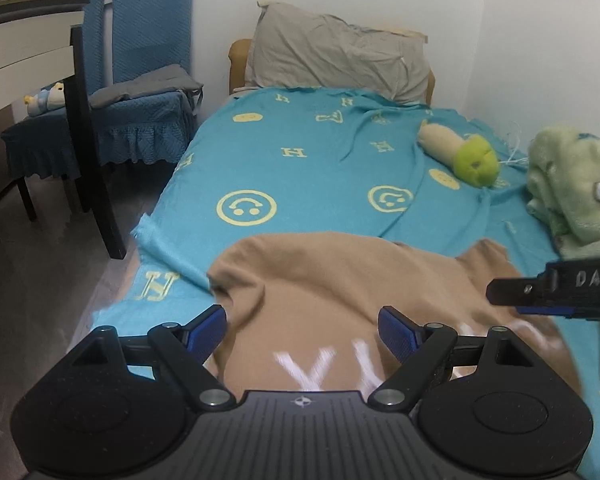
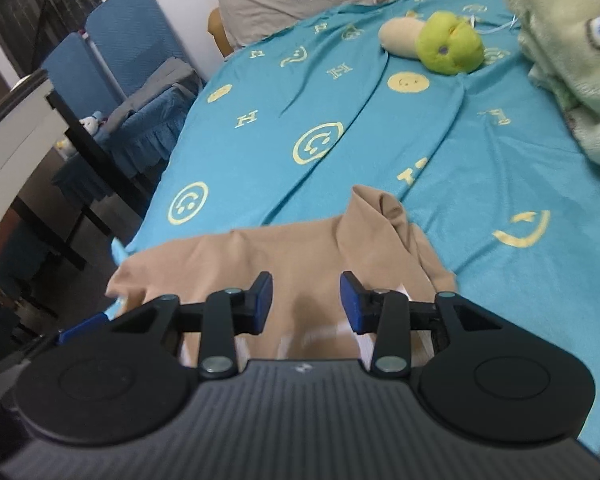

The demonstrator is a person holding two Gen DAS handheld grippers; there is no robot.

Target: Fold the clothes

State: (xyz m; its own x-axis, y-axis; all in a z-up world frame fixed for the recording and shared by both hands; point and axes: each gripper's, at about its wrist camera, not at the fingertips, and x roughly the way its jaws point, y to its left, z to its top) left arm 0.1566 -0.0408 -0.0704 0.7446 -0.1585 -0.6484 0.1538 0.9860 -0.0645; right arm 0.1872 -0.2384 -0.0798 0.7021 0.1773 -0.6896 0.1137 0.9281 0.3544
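Tan shirt lies on the bed; left gripper jaws wide, right gripper jaws narrower, both empty.

Tan garment (white lettering, blurred) lies rumpled on near bed edge.

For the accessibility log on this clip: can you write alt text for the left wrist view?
The left gripper, jaws open and empty, hovers over a tan sweatshirt with white lettering, lying rumpled on a turquoise bedspread printed with yellow smiley faces. The right gripper reaches in from the right edge. Farther back lie a green-headed plush toy and a grey pillow.
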